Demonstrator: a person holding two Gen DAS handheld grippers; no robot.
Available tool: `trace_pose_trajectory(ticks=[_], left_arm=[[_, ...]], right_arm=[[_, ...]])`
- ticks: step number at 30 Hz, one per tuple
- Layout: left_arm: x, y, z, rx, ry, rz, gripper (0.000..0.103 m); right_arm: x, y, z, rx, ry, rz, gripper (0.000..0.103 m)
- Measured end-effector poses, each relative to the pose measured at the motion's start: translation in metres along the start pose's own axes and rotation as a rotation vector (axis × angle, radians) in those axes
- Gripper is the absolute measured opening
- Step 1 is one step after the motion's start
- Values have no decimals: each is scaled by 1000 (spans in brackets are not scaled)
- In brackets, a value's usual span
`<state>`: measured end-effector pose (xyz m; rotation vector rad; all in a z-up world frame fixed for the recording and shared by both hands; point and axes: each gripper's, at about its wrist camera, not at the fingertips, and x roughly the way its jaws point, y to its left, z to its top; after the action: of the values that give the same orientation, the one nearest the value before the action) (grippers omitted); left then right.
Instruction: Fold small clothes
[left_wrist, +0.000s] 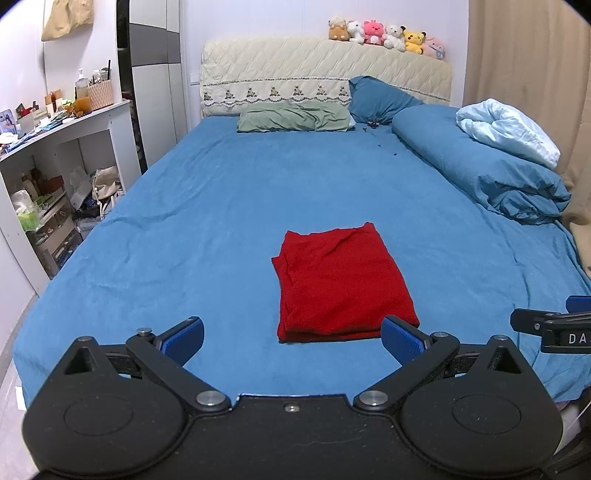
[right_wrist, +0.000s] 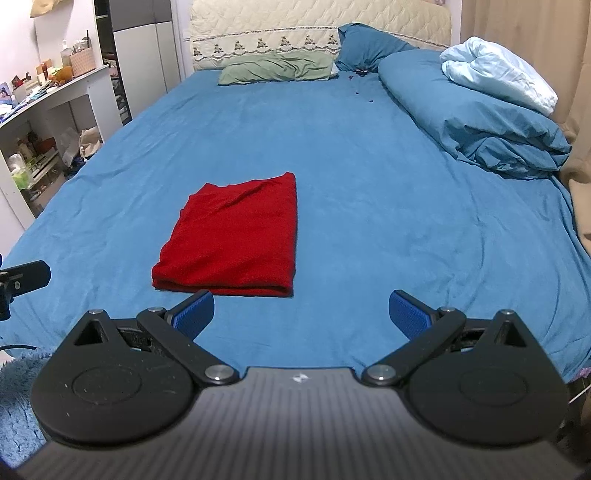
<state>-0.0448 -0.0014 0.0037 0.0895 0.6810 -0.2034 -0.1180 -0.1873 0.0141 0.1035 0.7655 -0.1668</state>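
Lying folded on the sheet (left_wrist: 184, 221), the cloth (left_wrist: 340, 284) runs lengthwise toward the headboard (left_wrist: 325, 70); both claws, left (left_wrist: 291, 339) and right (right_wrist: 301, 314), gape empty.

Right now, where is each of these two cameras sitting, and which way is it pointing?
Left wrist: rides on the left gripper, looking up the bed toward the headboard; its open fingers show, plus the right gripper's tip at the right edge.
Right wrist: rides on the right gripper, facing the same way; its open fingers show, the left gripper's tip at the left edge.
Both share the folded red cloth, pillows and rolled duvet.
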Motion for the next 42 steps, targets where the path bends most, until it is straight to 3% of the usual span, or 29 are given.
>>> trace_pose_trajectory(ticks=[42], left_arm=[[-2,-2,0,-4,-1,3,103]], right_arm=[[-2,2,6,-7,-2,13,103]])
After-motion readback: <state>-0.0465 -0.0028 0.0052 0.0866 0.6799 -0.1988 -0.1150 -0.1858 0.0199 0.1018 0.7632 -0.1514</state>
